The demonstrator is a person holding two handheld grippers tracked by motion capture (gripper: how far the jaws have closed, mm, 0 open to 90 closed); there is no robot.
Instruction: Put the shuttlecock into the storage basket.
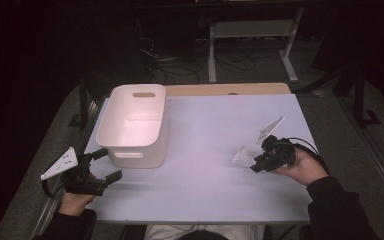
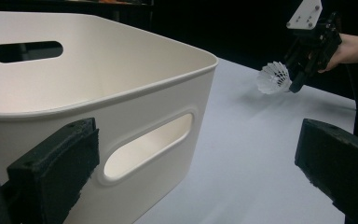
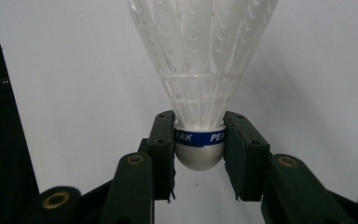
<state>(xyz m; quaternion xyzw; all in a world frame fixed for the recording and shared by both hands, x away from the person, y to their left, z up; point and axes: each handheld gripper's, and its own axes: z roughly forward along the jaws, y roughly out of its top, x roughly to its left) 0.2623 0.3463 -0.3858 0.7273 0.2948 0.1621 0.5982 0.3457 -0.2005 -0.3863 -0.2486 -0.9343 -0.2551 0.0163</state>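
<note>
Right gripper (image 1: 258,163) clamps the shuttlecock (image 3: 200,70) by its cork, above the table (image 1: 205,190), well apart from the bin (image 1: 132,125). Left gripper (image 1: 105,165) gapes empty. Risk: rounded cork slips out.

A white plastic storage bin (image 1: 132,125) with slotted handles stands at about ten o'clock on the white desk (image 1: 205,185). Beyond, at twelve o'clock, cables (image 1: 180,65) sprawl across the dark floor.
</note>
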